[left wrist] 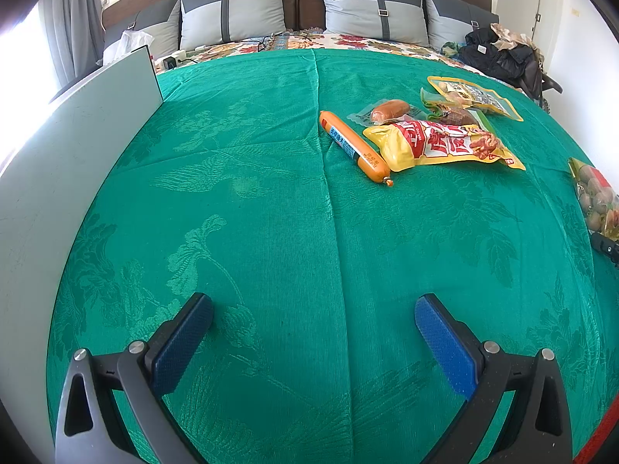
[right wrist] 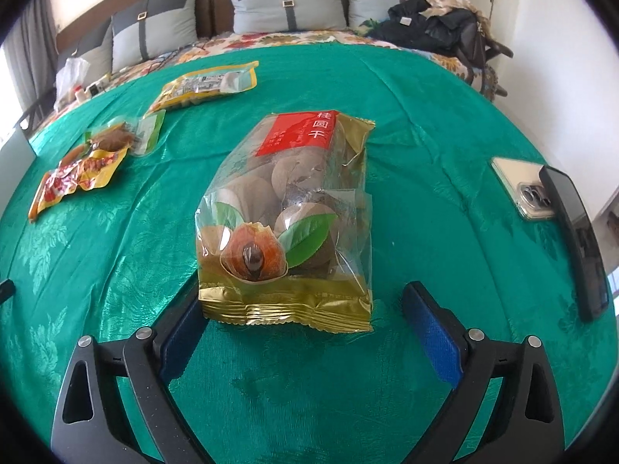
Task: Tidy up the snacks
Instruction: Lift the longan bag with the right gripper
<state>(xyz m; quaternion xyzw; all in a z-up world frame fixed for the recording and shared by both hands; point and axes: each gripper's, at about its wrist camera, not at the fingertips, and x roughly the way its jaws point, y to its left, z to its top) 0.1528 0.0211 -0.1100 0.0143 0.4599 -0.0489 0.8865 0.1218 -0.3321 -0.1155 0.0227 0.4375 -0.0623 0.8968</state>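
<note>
A clear and gold bag of dried longan (right wrist: 294, 212) lies on the green bedspread (right wrist: 425, 116), its near end between the jaws of my right gripper (right wrist: 303, 294). That gripper is open; its left pad sits at the bag's corner, and its right pad (right wrist: 433, 332) stands apart from the bag. My left gripper (left wrist: 314, 303) is open over bare cloth, holding nothing. Ahead of it lie an orange sausage stick (left wrist: 354, 147), a yellow and red snack bag (left wrist: 445, 143), a small sealed sausage (left wrist: 389, 111), a green packet (left wrist: 456, 116) and a yellow pouch (left wrist: 474, 96).
A white board (left wrist: 77, 135) stands along the left side of the bed. Two phones (right wrist: 522, 189) (right wrist: 576, 239) lie at the right edge. Pillows (left wrist: 232, 7) line the headboard, and dark clothes (left wrist: 499, 54) are piled at the far right corner.
</note>
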